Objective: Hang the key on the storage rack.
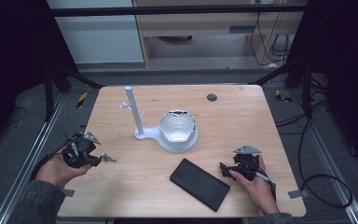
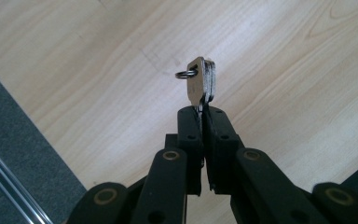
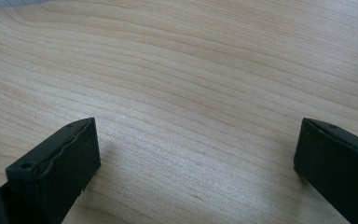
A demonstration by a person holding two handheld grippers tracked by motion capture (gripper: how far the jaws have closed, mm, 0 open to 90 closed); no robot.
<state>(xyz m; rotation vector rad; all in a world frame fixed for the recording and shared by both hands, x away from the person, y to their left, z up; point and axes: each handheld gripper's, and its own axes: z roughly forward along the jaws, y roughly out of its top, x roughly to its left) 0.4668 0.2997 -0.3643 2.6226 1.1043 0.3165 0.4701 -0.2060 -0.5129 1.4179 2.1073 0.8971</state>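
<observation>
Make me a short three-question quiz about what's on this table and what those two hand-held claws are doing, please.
1. True or false: the left gripper has its fingers shut on the keys.
2. What lies nearest the right gripper: A) white bowl, B) black flat case, C) keys?
3. Fill in: the white bowl sits on the base of a white ____ with short pegs.

Key: 1 true; 2 B, the black flat case; 3 stand.

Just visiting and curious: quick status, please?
Left gripper shut on keys, held above table. Right gripper open, nothing between jaws. White stand ahead; black case between the hands.
</observation>
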